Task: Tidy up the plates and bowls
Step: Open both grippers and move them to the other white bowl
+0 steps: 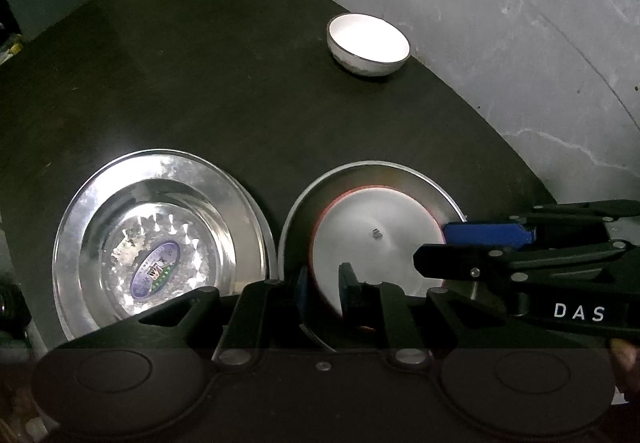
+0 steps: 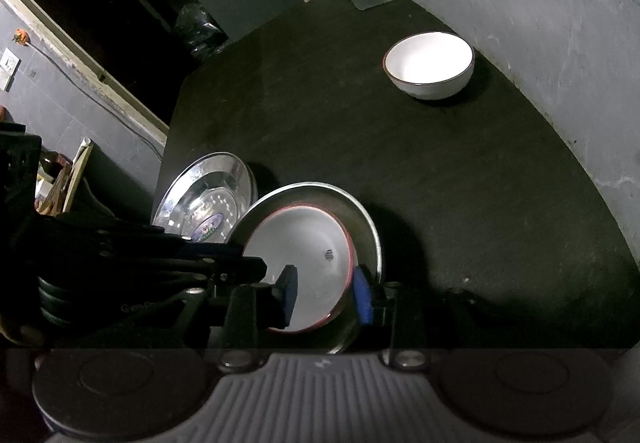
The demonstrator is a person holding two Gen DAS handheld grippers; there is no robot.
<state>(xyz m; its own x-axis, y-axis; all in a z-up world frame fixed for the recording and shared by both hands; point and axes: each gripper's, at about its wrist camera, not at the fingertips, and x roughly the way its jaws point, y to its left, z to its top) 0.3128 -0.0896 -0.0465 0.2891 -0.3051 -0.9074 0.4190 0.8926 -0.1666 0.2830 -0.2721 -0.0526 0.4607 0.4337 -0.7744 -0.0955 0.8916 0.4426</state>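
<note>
Lift clear gently: left tongs (image 1: 324, 283) narrow, right tongs (image 2: 326, 293) part-open, straddling red-rimmed plate (image 1: 376, 243) edges; white bowl (image 1: 368, 43) at twelve o'clock.

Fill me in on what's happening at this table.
A person is sorting dishes with two handheld grippers. Both the left gripper and the right gripper straddle the rim of a red-rimmed white bowl sitting in a steel plate. A second steel plate lies beside it, and a white bowl stands apart near the wall.
</note>
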